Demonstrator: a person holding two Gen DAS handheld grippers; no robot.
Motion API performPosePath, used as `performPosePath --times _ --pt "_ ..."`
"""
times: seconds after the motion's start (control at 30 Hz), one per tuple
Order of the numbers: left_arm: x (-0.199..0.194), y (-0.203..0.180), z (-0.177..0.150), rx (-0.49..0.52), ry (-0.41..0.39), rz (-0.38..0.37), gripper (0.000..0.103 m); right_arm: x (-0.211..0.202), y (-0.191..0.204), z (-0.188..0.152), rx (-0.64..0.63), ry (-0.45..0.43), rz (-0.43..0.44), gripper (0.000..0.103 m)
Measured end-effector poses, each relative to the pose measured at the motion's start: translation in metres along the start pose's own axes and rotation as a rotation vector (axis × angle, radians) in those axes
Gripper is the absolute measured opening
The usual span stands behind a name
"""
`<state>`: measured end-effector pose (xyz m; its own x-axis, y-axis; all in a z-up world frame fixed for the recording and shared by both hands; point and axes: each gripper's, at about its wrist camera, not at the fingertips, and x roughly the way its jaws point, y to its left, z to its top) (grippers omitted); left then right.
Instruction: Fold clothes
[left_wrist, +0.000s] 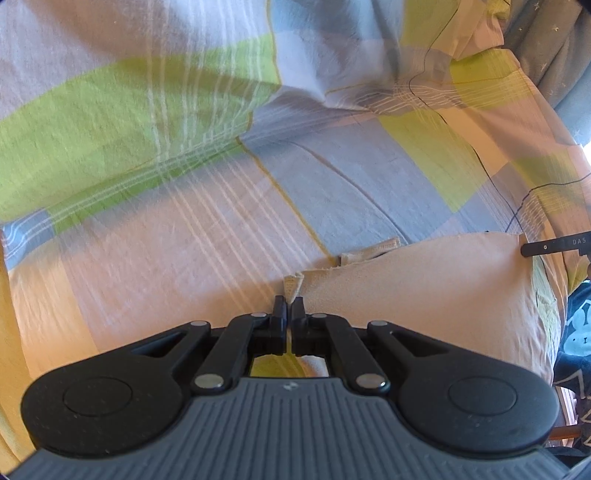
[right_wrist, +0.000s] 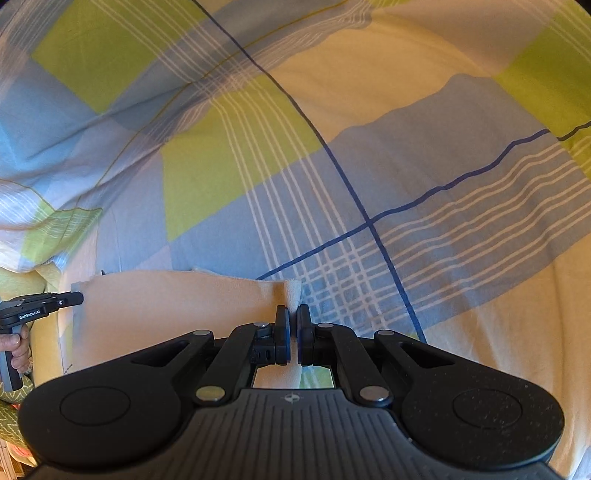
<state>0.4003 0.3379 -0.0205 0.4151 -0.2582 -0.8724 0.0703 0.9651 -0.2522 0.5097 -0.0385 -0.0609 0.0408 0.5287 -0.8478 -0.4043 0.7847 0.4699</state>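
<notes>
Black linkage arms fill the foreground of both wrist views, and in each the two fingers are drawn nearly together on a fold of peach cloth. The left gripper pinches a corner of the peach garment, where a hemmed edge stands up just beyond its fingertips. The right gripper clamps the opposite corner of the same garment, with a small upright tuck of fabric rising between its pads. In both cases the jaws are narrow, with only cloth in the gap.

Between the two grippers the garment stretches as a broad, fairly flat panel. Its far edge runs roughly straight in the right wrist view and looks more ragged in the left wrist view, where a short ribbed strip sticks out; what part of the garment that is cannot be told.

From the right wrist view the other gripper enters at the left edge, held by a hand. From the left wrist view only a black fingertip of the right gripper shows at the right edge, touching the garment's corner.

Beyond and beneath the garment lies a checked bedsheet in blue, lime green, peach and white stripes, rumpled into folds further back. Dark printed fabric shows at the right edge of the left wrist view
</notes>
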Motion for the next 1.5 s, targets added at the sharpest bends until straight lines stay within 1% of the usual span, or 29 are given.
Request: performPosePath --times 0.07,0.13,0.17,0.23,0.33,0.37,0.43,0.47,0.5,0.53,0.57,0.63,0.7,0.77,0.8,0.9,0.97,1.03,1.1,1.17,1.2,1.27,1.3,1.33,1.47,1.5 --pt "-0.007 -0.003 0.003 0.01 -0.035 -0.005 0.0 -0.003 0.003 0.001 -0.006 -0.016 -0.002 0.003" --pt "-0.01 -0.004 0.006 0.019 -0.041 -0.012 0.0 -0.003 0.003 0.001 -0.007 -0.014 -0.004 0.003" --pt "-0.009 -0.003 0.007 0.018 -0.029 -0.01 0.0 -0.002 0.003 0.001 -0.007 -0.008 -0.007 0.003" --pt "-0.003 0.004 0.005 -0.017 -0.015 -0.004 0.0 0.002 0.0 -0.001 0.005 0.007 -0.015 0.002" --pt "0.004 0.014 0.002 -0.07 0.006 0.003 0.003 0.003 -0.001 0.0 0.018 0.001 -0.019 0.002" --pt "0.004 0.017 0.002 -0.087 0.0 0.002 0.004 0.0 -0.001 -0.001 0.021 -0.01 -0.035 0.002" --pt "0.001 0.018 0.001 -0.092 -0.015 0.021 0.004 -0.005 -0.002 -0.002 0.029 -0.033 -0.066 0.003" --pt "-0.002 0.018 -0.001 -0.098 -0.021 0.033 0.005 -0.008 -0.003 -0.003 0.032 -0.045 -0.082 0.005" --pt "-0.005 0.019 -0.002 -0.104 -0.027 0.047 0.004 -0.011 -0.003 -0.004 0.036 -0.056 -0.097 0.014" --pt "-0.009 0.021 -0.004 -0.119 -0.033 0.069 0.004 -0.014 -0.004 -0.004 0.04 -0.068 -0.113 0.018" --pt "-0.014 0.024 -0.007 -0.142 -0.036 0.087 0.004 -0.019 -0.003 -0.008 0.045 -0.077 -0.131 0.017" --pt "-0.023 0.029 -0.016 -0.182 -0.034 0.119 0.004 -0.031 -0.002 -0.014 0.056 -0.097 -0.168 0.017" --pt "-0.036 0.027 -0.028 -0.188 -0.026 0.133 0.004 -0.044 0.007 -0.025 0.044 -0.097 -0.178 0.018" --pt "-0.047 0.016 -0.042 -0.16 -0.011 0.114 0.004 -0.052 0.022 -0.039 0.0 -0.079 -0.16 0.018" --pt "-0.053 0.007 -0.051 -0.141 0.001 0.091 0.004 -0.054 0.032 -0.049 -0.035 -0.058 -0.14 0.018" --pt "-0.059 -0.022 -0.079 -0.077 0.053 0.028 0.004 -0.048 0.067 -0.084 -0.167 0.033 -0.096 0.018" --pt "-0.06 -0.036 -0.097 -0.071 0.089 -0.003 0.005 -0.041 0.088 -0.109 -0.238 0.073 -0.077 0.018" --pt "-0.061 -0.046 -0.118 -0.084 0.112 -0.035 0.008 -0.033 0.103 -0.129 -0.257 0.103 -0.05 0.018" --pt "-0.059 -0.053 -0.134 -0.076 0.129 -0.045 0.009 -0.024 0.117 -0.147 -0.268 0.127 -0.017 0.018" --pt "-0.055 -0.054 -0.147 -0.08 0.142 -0.04 0.009 -0.013 0.131 -0.16 -0.324 0.158 0.008 0.018" --pt "-0.055 -0.053 -0.152 -0.079 0.139 -0.029 0.009 -0.007 0.137 -0.168 -0.363 0.176 0.009 0.018" --pt "-0.055 -0.049 -0.155 -0.085 0.123 -0.04 0.011 0.002 0.138 -0.177 -0.408 0.208 -0.015 0.017" --pt "-0.055 -0.047 -0.157 -0.087 0.117 -0.045 0.011 0.0 0.132 -0.179 -0.401 0.205 -0.025 0.011" --pt "-0.055 -0.047 -0.155 -0.076 0.121 -0.047 0.011 -0.001 0.126 -0.18 -0.393 0.202 -0.034 0.009" --pt "-0.055 -0.054 -0.149 0.02 0.148 -0.044 0.01 -0.02 0.101 -0.186 -0.371 0.209 -0.127 0.008" --pt "-0.056 -0.054 -0.148 0.034 0.152 -0.043 0.01 -0.024 0.091 -0.188 -0.345 0.213 -0.152 0.009"
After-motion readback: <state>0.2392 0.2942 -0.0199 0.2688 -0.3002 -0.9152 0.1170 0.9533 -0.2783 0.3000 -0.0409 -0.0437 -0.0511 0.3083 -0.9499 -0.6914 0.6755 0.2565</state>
